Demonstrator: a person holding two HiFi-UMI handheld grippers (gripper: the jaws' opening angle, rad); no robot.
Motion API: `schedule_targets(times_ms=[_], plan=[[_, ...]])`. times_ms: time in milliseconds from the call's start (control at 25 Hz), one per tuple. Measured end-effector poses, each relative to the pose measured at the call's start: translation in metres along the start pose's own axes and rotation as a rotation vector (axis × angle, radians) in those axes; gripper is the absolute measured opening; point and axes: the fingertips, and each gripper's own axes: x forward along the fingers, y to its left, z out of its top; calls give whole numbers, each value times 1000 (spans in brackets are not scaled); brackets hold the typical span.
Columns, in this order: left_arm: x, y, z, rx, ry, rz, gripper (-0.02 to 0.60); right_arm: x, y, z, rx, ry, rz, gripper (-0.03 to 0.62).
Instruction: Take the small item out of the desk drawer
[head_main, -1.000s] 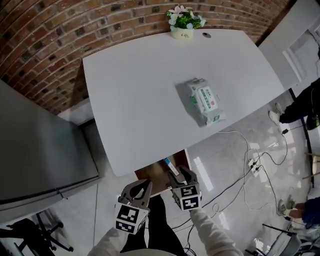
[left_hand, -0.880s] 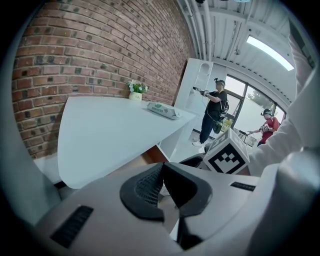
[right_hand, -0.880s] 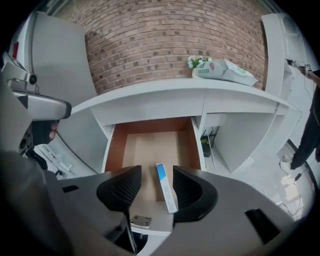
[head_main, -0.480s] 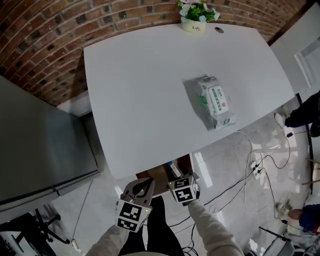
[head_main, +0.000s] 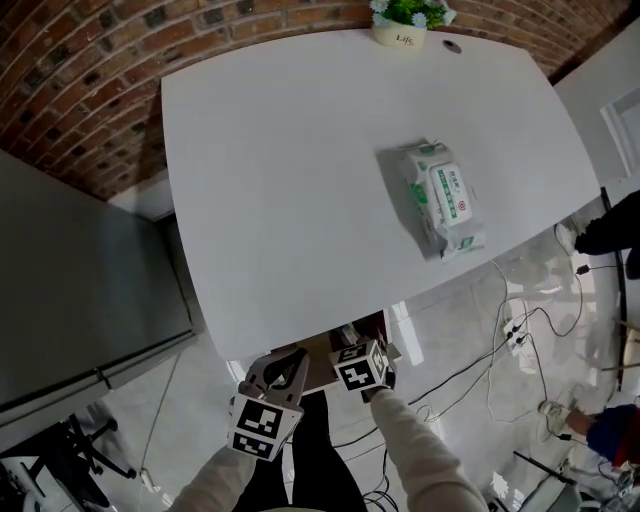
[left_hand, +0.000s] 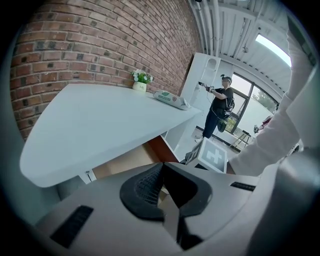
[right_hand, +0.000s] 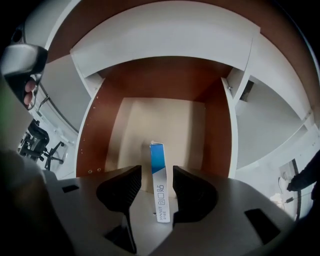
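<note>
The small item, a slim box (right_hand: 160, 199) with a blue upper half and a white lower half bearing printed characters, lies on the pale floor of the open brown-walled drawer (right_hand: 95, 131) under the white desk (head_main: 290, 180). The right gripper (right_hand: 156, 175) has its jaws apart on either side of the box, not pressing it. The left gripper (left_hand: 162, 172), beside the drawer, has its jaws closed on nothing. A wipes pack (head_main: 440, 197) lies on the desk.

White sleeves (head_main: 425, 455), black-and-white marker cubes (head_main: 359, 369)
</note>
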Motion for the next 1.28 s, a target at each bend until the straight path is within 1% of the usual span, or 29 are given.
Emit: schedule_targets(times_ms=[200,440,600,680,880,1040,1280], plan=[[4,-2,-6,-28,11,-6,17,14,0,-3,-22,33,-3,212],[1,-3,-16,-29,34,-3,17,27,-3,-8,-18,61,-28,156],[-2,-3,-20,-36,36,5,17,31,-6,-13,7,79,-48,138],[-2,-2,-21,-34,36,7,17,31,-6,-13,7,78,-57,110],[-6,-4,-17,-26,26,6,17,19,-4,-10,1,61,-55,101],[-10,-8,-13,-11,13,-2,17,1,-6,-5,14,18,-78,100],[-16,-12,-8,-6,-8,-7,17,-27,-1,-1,67,-51,-94,100]])
